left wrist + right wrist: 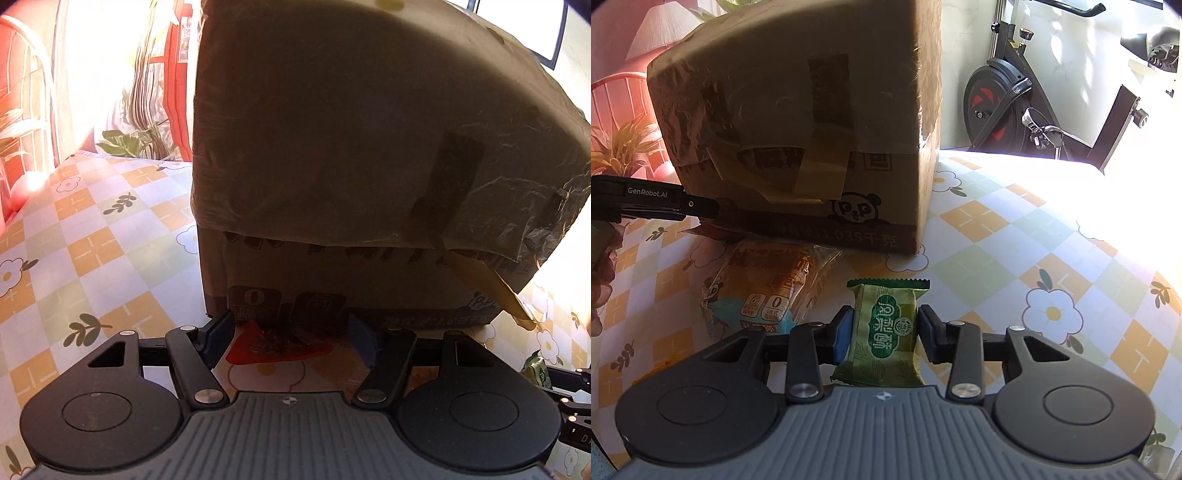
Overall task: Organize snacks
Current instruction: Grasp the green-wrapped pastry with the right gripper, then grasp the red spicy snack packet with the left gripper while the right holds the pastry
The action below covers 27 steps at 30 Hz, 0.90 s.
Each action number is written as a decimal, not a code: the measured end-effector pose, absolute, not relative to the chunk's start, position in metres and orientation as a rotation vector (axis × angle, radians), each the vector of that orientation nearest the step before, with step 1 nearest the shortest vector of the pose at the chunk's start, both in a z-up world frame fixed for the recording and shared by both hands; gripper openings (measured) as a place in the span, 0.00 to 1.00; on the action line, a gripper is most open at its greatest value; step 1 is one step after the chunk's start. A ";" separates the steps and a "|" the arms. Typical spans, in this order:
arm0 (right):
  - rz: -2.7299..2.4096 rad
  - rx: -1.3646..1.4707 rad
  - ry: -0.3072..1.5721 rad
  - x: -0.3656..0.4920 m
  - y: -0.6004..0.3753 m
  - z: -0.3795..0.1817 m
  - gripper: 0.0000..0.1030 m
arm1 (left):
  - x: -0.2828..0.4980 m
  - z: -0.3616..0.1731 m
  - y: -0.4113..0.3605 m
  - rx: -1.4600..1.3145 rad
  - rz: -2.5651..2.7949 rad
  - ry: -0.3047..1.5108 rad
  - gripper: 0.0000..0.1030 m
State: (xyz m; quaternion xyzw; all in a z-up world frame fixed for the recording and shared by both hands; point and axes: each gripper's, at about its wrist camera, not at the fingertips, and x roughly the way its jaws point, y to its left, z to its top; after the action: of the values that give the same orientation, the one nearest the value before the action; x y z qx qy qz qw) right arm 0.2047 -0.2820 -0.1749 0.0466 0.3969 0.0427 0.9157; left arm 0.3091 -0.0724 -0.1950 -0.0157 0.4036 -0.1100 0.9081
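The left gripper [290, 332] is pointing down at the foot of a cardboard box [369, 147], its jaws standing wide apart. A red packet [273, 345] is lying flat on the tablecloth [92, 240] between the two blue pads, right against the base of the box; the pads are standing clear of it on both sides, so nothing is being gripped. The box is wrapped in clear film and patched with strips of tape, and it is filling most of the left view.

The right gripper [882, 330] is holding a green packet [886, 328], with both blue pads pressing on its long edges and the jaws fairly narrow. The green packet is pointing away from the camera, its serrated end towards the box, and is sitting in front of the box's near corner. From the left view a corner of this green packet is just showing at the far right edge.

To the left of the green packet a clear bread packet [764, 291] with orange and blue print is lying on the cloth, its far end touching the box. The left gripper's black arm is reaching in from the left of the right view towards the box's bottom edge. An exercise bike [1034, 96] is standing beyond the table
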 end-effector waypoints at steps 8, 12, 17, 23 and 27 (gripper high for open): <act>0.110 0.095 0.826 0.206 -0.280 -0.178 0.39 | 0.322 -0.221 -0.095 0.047 -0.158 0.867 0.68; 0.112 0.105 0.824 0.205 -0.281 -0.178 0.39 | 0.326 -0.227 -0.099 0.069 -0.137 0.881 0.71; 0.109 0.113 0.821 0.203 -0.283 -0.178 0.39 | 0.331 -0.232 -0.102 0.090 -0.102 0.884 0.78; 0.101 0.119 0.816 0.200 -0.285 -0.175 0.39 | 0.334 -0.235 -0.091 0.068 -0.094 0.899 0.81; 0.099 0.116 0.804 0.198 -0.285 -0.172 0.39 | 0.327 -0.235 -0.090 0.088 -0.103 0.912 0.81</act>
State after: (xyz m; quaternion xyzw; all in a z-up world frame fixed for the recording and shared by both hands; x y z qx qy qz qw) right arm 0.1984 -0.2853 -0.1721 0.0565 0.3911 0.0480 0.9174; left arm 0.3273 -0.0899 -0.2346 0.0426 0.4399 -0.0497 0.8957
